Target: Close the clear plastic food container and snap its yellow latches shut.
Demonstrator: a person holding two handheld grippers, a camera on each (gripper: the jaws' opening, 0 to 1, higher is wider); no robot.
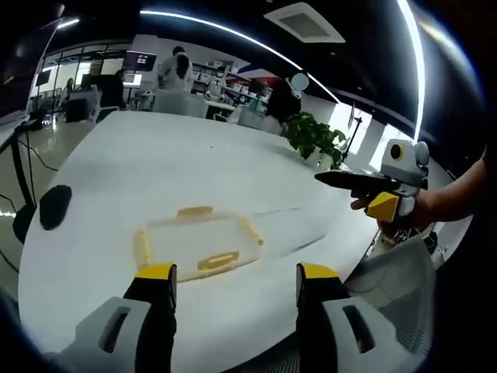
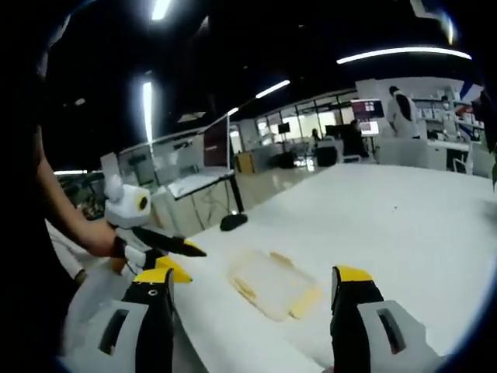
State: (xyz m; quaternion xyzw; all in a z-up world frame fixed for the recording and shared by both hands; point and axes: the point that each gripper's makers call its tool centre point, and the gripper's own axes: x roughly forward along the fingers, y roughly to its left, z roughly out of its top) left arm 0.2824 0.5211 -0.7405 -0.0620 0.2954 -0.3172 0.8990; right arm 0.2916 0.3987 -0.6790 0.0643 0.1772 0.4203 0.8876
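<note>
In the left gripper view, the container (image 1: 198, 242) is seen lying on the white table (image 1: 155, 163), just past the spread left gripper (image 1: 237, 273), at about 11 o'clock. At 3 o'clock the right gripper (image 1: 365, 186) is held off the table, its jaws apparently pressed together. No latch is yet touched; an approach seems called for next.

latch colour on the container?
Yellow latches on the clear container; left gripper view shows it best.
</note>
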